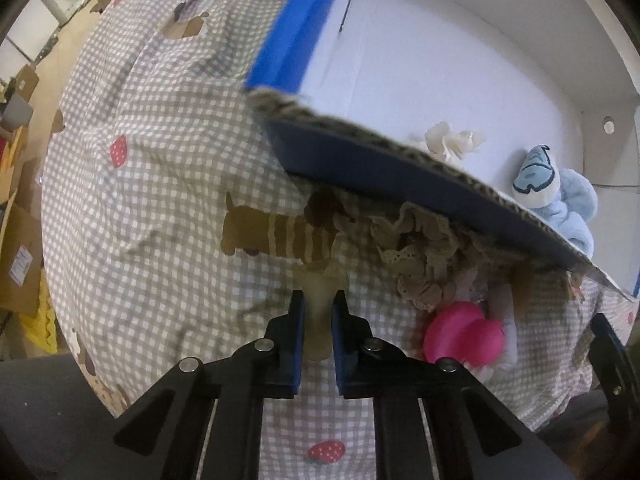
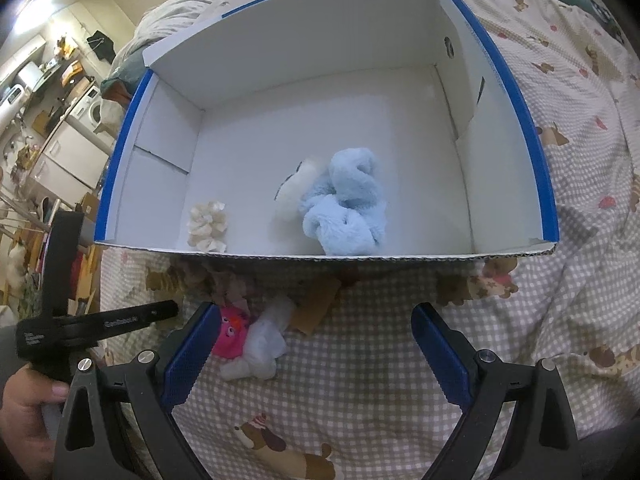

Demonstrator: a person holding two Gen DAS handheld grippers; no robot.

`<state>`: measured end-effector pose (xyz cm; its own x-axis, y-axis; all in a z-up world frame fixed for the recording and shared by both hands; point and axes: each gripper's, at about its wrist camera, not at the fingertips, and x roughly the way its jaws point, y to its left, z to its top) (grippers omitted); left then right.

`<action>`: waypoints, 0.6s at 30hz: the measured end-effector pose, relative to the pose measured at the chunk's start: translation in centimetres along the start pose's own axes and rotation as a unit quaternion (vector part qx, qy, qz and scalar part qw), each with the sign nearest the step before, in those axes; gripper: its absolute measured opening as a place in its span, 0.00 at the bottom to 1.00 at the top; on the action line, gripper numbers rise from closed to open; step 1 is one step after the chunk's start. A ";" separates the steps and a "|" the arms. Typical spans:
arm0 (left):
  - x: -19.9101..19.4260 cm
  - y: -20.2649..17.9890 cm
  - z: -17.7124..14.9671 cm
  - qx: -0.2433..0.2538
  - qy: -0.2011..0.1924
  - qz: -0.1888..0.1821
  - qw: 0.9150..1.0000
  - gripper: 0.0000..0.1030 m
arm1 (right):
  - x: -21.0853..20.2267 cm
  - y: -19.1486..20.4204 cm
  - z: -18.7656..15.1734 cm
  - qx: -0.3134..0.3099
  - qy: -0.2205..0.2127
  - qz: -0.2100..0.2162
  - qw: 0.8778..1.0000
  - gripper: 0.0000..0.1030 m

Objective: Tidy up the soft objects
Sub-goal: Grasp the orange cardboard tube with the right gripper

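Note:
My left gripper (image 1: 319, 312) points down at the bed, its blue pads shut on a pale beige soft piece (image 1: 319, 332). Just right of it lie a beige lace scrunchie (image 1: 416, 248) and a pink plush toy (image 1: 460, 336), tucked against the near wall of the white box (image 1: 360, 176). My right gripper (image 2: 316, 356) stands open over the cover in front of the box (image 2: 280, 120). The pink toy (image 2: 230, 336) and a white fluffy piece (image 2: 260, 348) rest by its left finger. Inside the box lie a light blue plush (image 2: 348, 204) and a cream scrunchie (image 2: 208, 226).
The box has a blue outer rim and sits on a checked bedcover (image 2: 380, 400) printed with dogs and strawberries. A person's hand (image 2: 28, 408) grips a black handle at the lower left. Cardboard boxes (image 1: 20, 248) and a washing machine (image 2: 94, 112) stand beyond the bed.

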<state>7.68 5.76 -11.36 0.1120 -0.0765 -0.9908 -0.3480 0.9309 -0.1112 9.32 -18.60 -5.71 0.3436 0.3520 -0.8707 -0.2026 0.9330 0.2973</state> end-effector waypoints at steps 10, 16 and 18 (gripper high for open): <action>-4.5 0.9 -2.1 -0.002 -0.034 -0.037 0.999 0.10 | 0.8 -3.2 -0.3 0.093 0.043 0.077 0.992 0.79; -6.4 2.2 -2.0 -0.017 -0.048 -0.058 0.997 0.10 | 2.3 -3.8 -0.4 0.134 0.071 0.084 0.985 0.53; -7.1 2.7 -2.1 -0.010 -0.058 -0.051 0.997 0.10 | 3.1 -3.4 -0.5 0.141 0.075 0.070 0.985 0.53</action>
<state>3.95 8.07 -4.77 0.2547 -0.1262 -0.9587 -0.3482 0.9130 -0.2127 10.63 -20.69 -9.59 0.1869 0.4842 -0.8548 0.0319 0.8667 0.4979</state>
